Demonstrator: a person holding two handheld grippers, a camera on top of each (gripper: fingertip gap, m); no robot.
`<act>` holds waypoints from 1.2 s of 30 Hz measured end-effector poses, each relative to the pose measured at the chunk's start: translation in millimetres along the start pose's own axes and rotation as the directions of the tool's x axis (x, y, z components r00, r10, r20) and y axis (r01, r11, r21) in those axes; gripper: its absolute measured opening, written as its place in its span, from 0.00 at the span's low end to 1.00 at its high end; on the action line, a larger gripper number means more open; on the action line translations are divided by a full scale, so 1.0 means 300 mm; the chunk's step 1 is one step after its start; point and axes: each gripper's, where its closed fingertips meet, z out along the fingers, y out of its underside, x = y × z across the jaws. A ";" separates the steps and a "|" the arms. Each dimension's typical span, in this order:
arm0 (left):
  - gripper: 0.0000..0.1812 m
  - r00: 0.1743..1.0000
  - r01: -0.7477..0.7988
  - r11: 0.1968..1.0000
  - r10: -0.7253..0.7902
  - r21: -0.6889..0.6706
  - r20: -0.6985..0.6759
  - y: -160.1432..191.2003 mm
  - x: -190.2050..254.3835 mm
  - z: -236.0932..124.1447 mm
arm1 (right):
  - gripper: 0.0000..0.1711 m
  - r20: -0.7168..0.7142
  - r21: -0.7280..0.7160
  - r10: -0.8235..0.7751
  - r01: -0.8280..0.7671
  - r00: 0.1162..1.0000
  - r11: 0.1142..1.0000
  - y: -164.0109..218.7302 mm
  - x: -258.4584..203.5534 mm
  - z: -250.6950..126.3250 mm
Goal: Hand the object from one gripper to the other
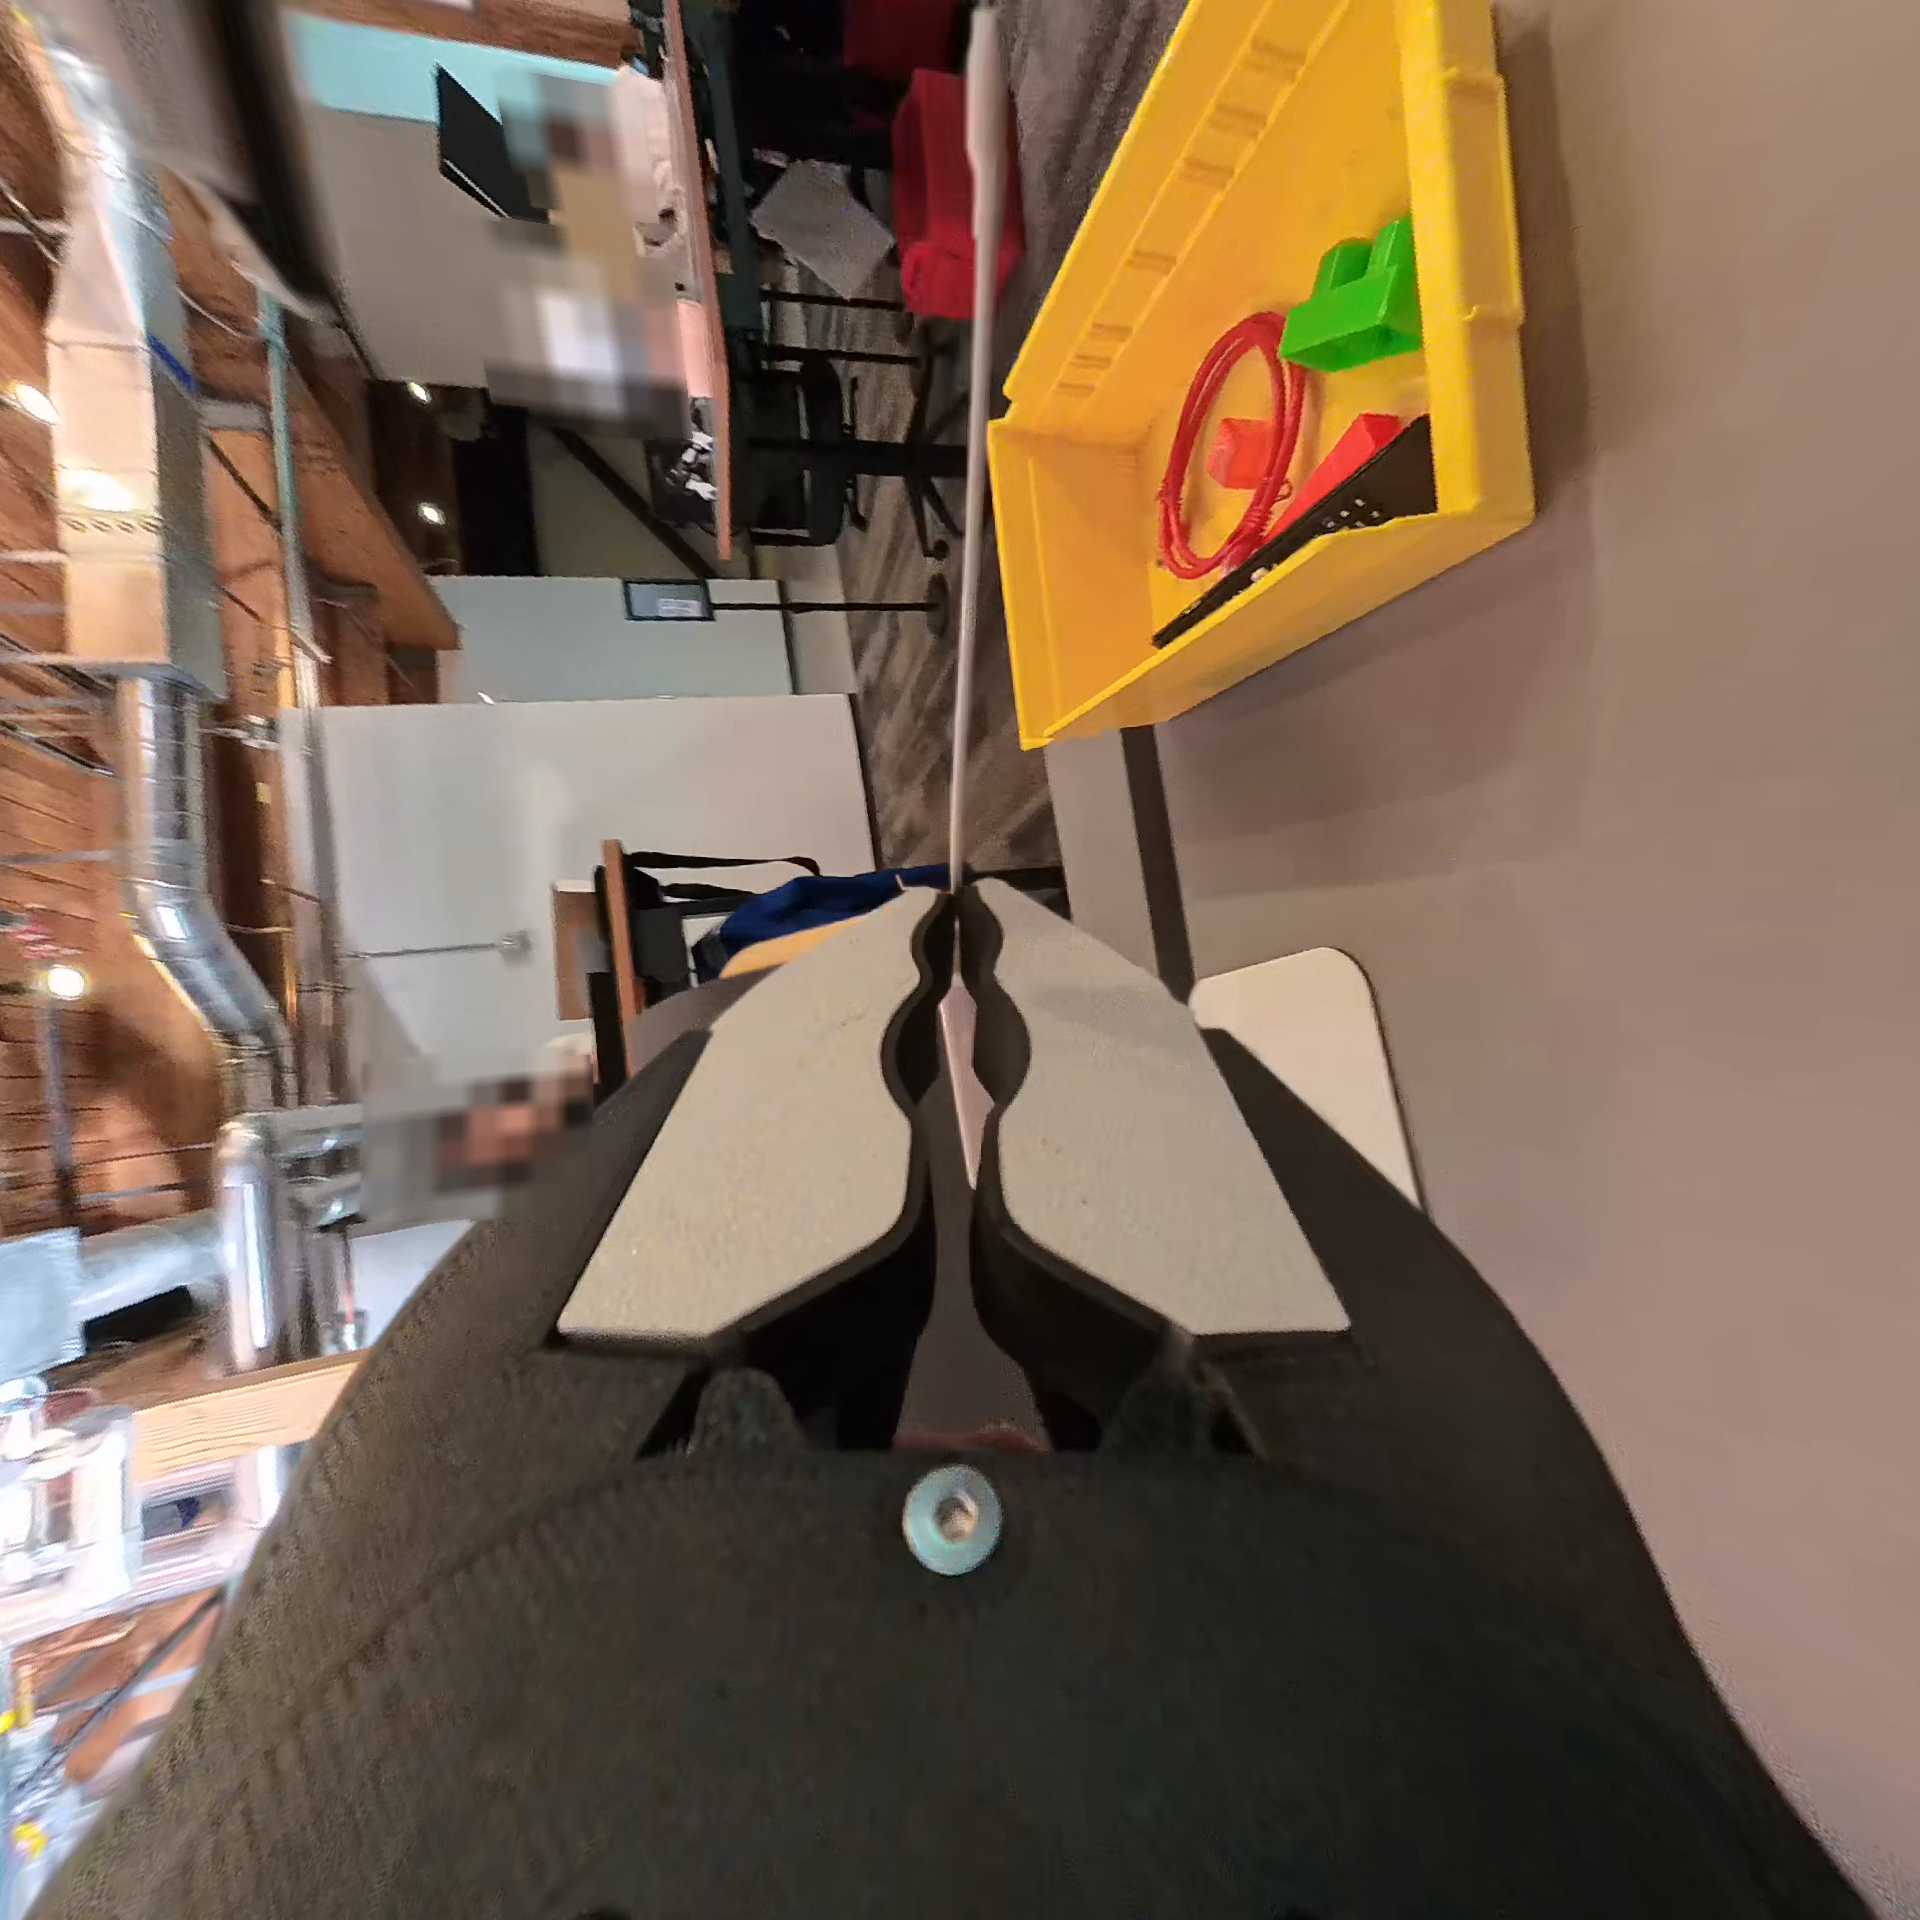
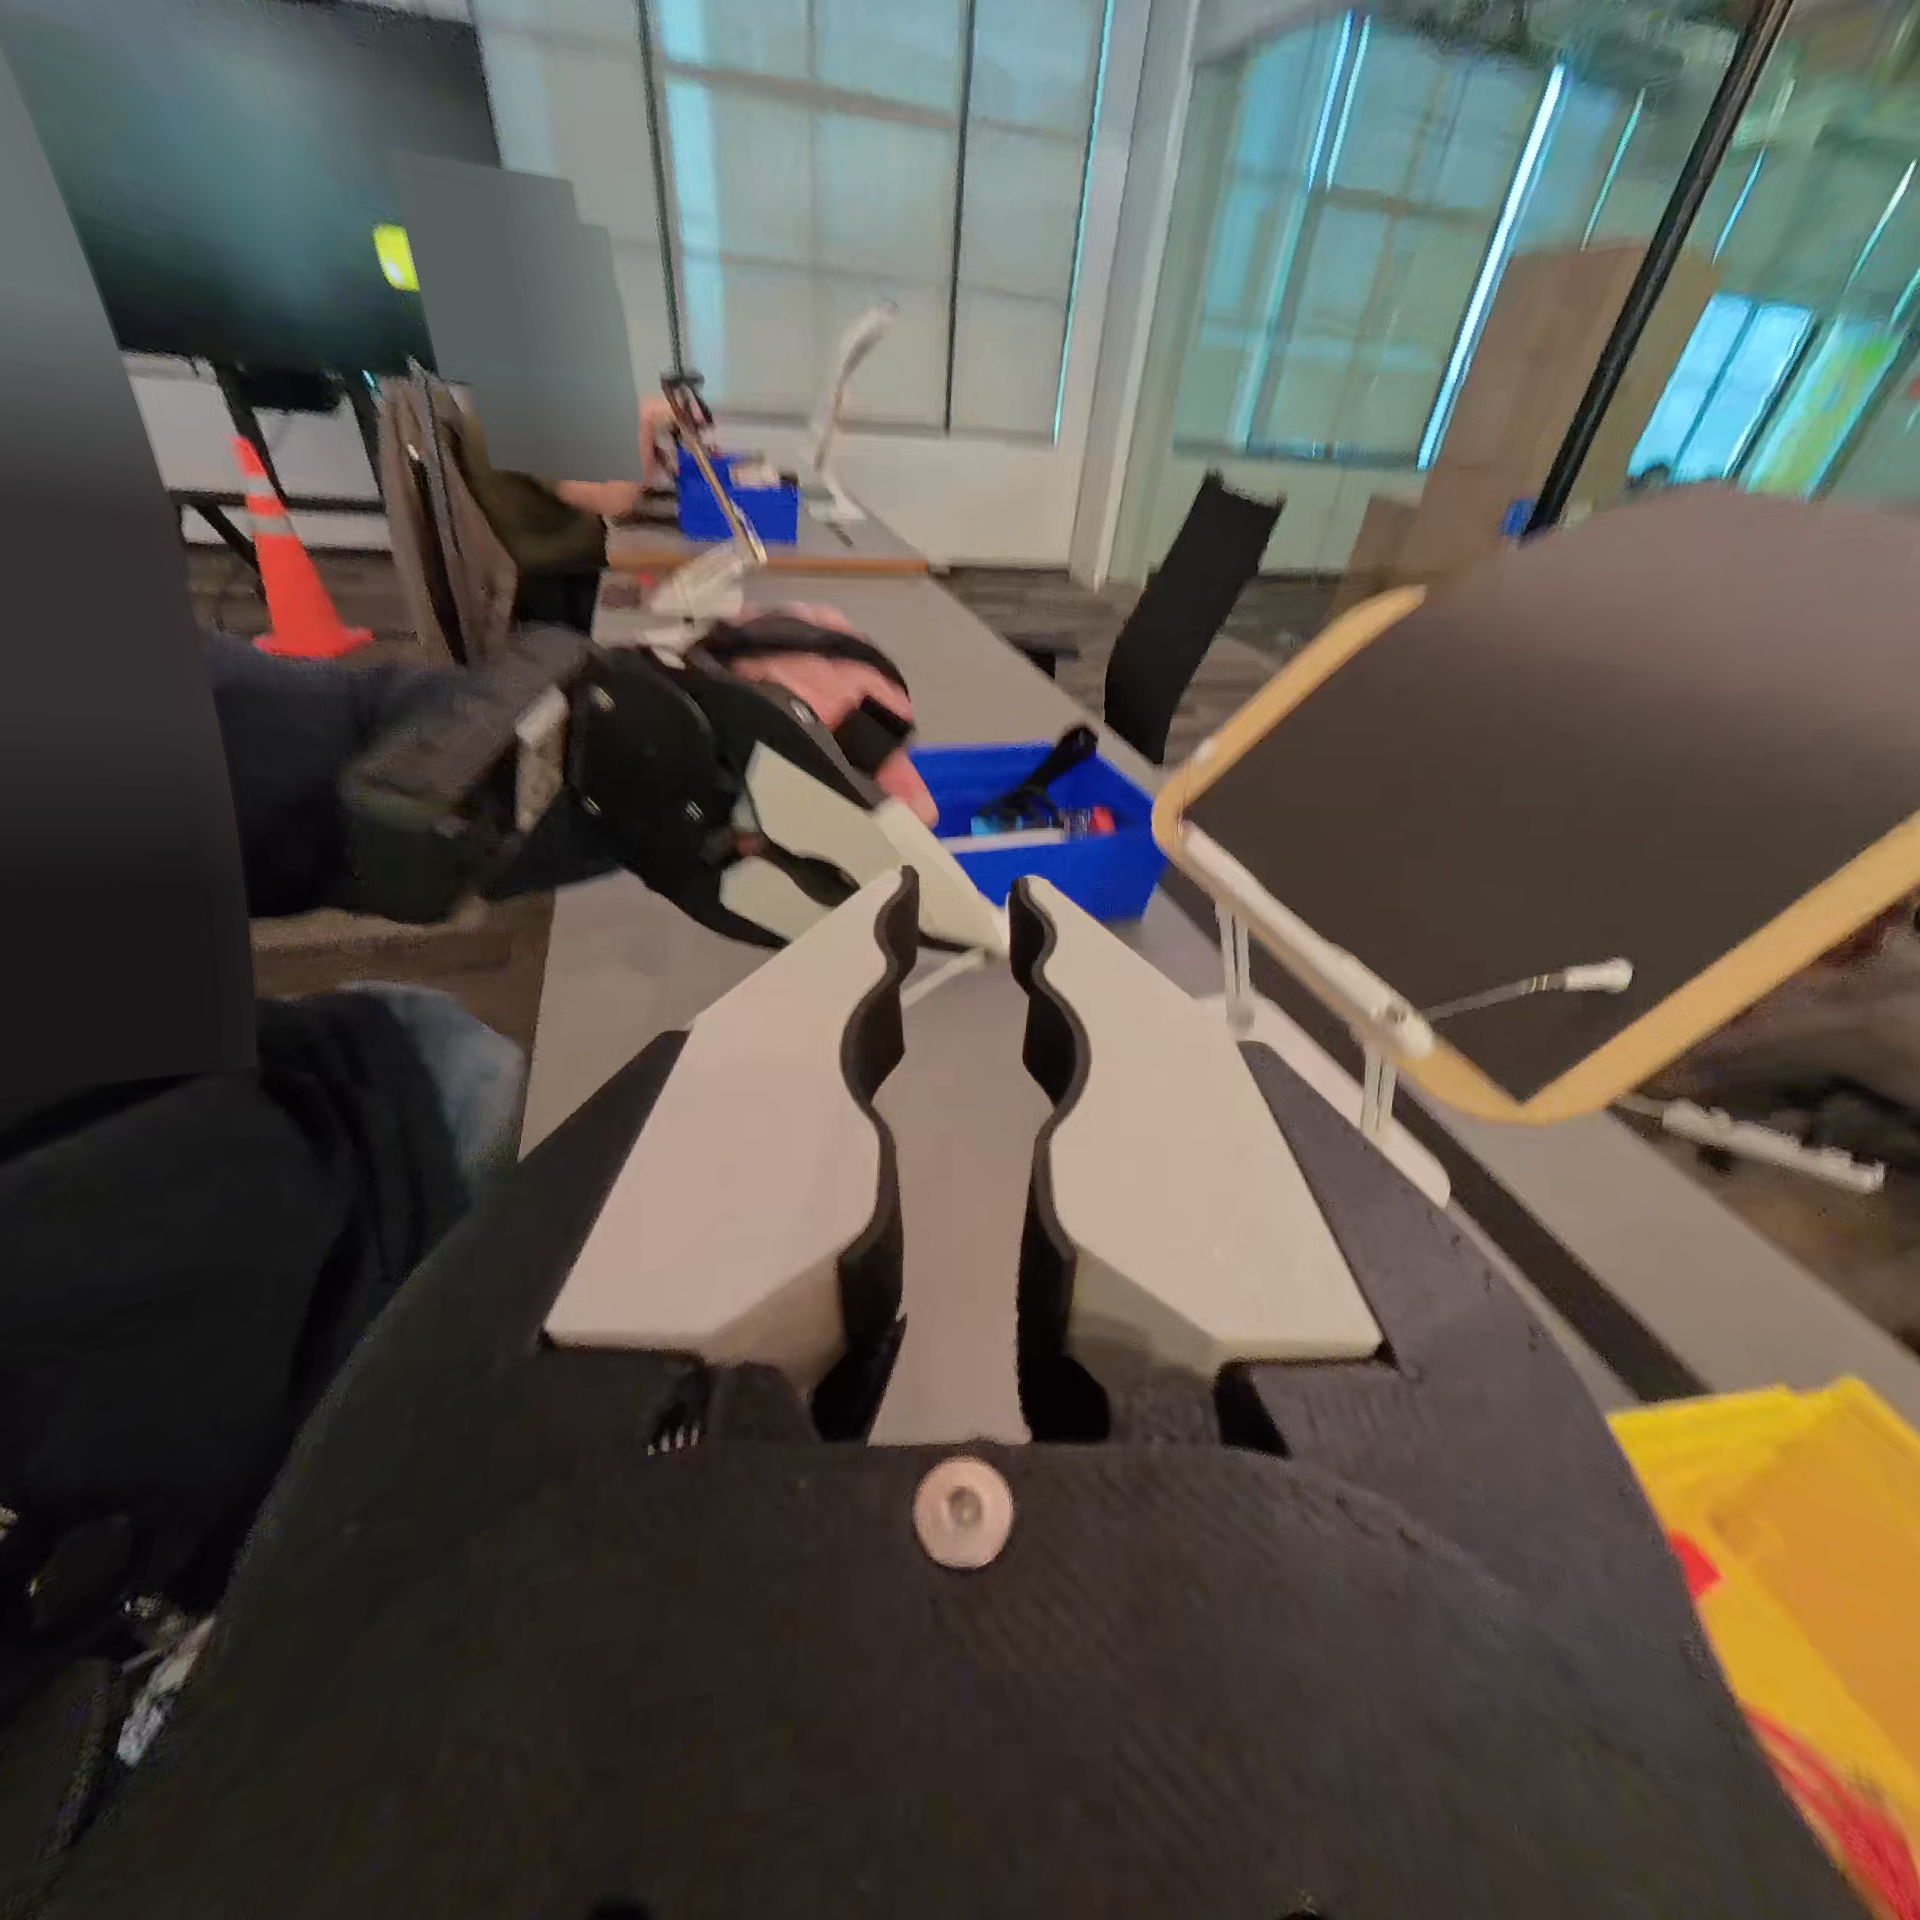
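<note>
My left gripper is shut on a thin white flat object. I see the object edge on; it sticks out forward past the fingertips and widens at its far end. In the right wrist view a hand holds the left gripper at the left, and the white object reaches from it to my right gripper's tips. My right gripper is open, with its jaws a small gap apart. The object's end lies at or between the tips; I cannot tell whether they touch it.
A yellow bin on the grey table holds a red cable coil, a green block, a red block and a black strip. Its corner shows at lower right. A blue bin and a dark board on a stand are ahead. One gripper's finger ends stand about 10 cm off the other's.
</note>
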 end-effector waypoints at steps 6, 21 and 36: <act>0.00 0.981 -0.178 0.983 0.181 -0.050 0.069 -0.014 -0.004 0.007 | 0.10 0.067 -0.164 0.149 -0.137 0.987 0.977 0.193 0.002 0.155; 0.01 0.922 -0.342 0.937 0.350 -0.075 0.165 -0.033 -0.004 0.015 | 0.00 0.217 -0.168 0.314 -0.282 0.924 0.945 0.246 -0.020 0.214; 0.16 0.971 0.197 0.968 -0.214 0.154 0.105 -0.128 -0.066 -0.141 | 0.00 0.162 0.098 0.225 -0.242 0.961 0.965 0.163 0.037 0.194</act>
